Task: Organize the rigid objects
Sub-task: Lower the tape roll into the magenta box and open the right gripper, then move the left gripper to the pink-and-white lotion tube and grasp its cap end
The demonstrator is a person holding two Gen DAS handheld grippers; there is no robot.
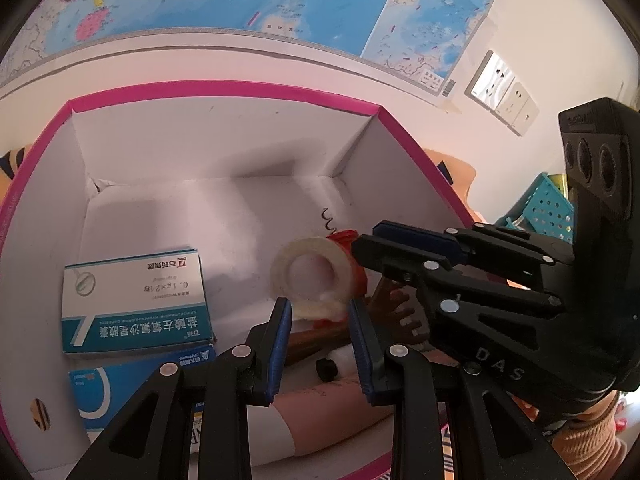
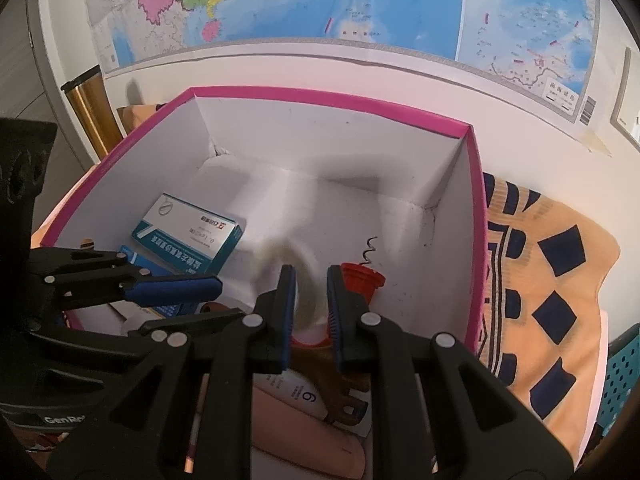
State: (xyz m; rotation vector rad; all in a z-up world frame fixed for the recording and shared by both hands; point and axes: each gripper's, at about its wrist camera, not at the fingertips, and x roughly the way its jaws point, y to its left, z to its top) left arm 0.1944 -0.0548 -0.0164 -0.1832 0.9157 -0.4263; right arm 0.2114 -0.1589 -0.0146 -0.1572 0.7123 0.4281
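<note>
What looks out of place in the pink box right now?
The roll of clear tape is not lying flat: it stands on edge above the heap, blurred in the right wrist view. Neither the left gripper nor the right gripper clearly clamps it. The medicine box lies flat in the pink box.

"DAS" on right claw (image 1: 362, 240); "6" on white tube (image 2: 298, 394).

box (image 1: 224, 152): matt white card | tape roll (image 1: 310, 276): translucent glossy plastic | comb (image 1: 396, 312): wood
</note>
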